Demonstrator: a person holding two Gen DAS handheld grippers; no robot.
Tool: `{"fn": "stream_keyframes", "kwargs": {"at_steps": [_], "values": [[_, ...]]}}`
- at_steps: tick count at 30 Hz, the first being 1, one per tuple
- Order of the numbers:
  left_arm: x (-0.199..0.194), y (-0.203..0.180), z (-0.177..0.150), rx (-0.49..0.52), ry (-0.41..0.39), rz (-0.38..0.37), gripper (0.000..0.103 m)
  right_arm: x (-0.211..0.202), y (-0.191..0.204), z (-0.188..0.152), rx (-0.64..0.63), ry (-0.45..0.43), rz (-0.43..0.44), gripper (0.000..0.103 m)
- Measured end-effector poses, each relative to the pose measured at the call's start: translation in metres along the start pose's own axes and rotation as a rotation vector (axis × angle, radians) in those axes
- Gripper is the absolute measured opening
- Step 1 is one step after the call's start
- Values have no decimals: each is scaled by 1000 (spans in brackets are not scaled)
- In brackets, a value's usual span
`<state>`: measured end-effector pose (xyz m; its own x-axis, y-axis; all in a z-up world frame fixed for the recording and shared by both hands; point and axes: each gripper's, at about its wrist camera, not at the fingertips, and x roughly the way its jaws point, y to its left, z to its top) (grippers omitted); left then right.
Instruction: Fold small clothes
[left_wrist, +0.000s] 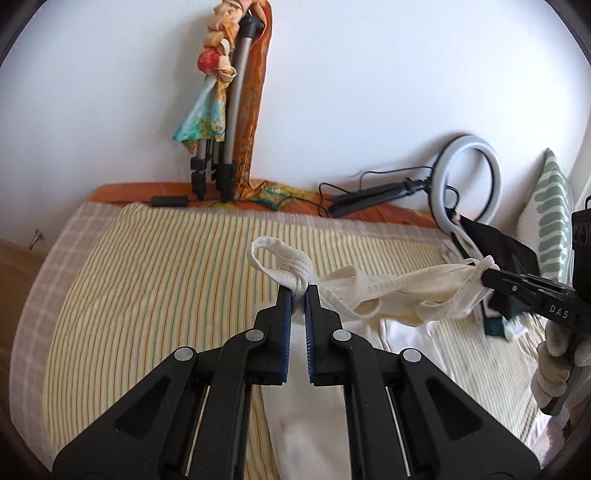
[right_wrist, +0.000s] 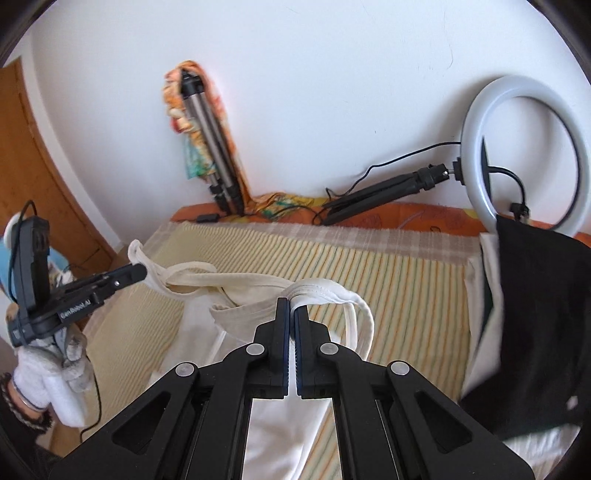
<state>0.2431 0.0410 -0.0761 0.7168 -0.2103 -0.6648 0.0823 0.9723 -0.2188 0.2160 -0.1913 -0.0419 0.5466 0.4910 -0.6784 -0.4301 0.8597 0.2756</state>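
The white garment (right_wrist: 280, 428) ran under the right hand-held gripper (right_wrist: 292, 314) and out of frame; the ring light (left_wrist: 471, 184) beyond was blurred.

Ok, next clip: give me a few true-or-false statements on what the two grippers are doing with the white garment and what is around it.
1. Both grippers are shut on the white garment. True: the left gripper and the right gripper each pinch a strap end.
2. The garment lies flat and folded on the bed. False: it hangs stretched between the grippers above the striped sheet.
3. A ring light leans at the wall. True.
4. The dark cloth is held by the left gripper. False: it lies on the bed, on the right gripper's side.
5. A folded tripod stands against the wall. True.
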Motion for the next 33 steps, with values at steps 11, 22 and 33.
{"fn": "stream_keyframes", "kwargs": {"at_steps": [11,22,33], "values": [[-44,0,-105,-68,68,-14,5,-37,31,-97,-55,37,-52,1],[-70,-7,-155,15,177,-15,5,-56,29,-143,-34,239,-11,2],[-78,-22,-113,81,139,-38,5,-59,46,-95,-61,133,35,2]]}}
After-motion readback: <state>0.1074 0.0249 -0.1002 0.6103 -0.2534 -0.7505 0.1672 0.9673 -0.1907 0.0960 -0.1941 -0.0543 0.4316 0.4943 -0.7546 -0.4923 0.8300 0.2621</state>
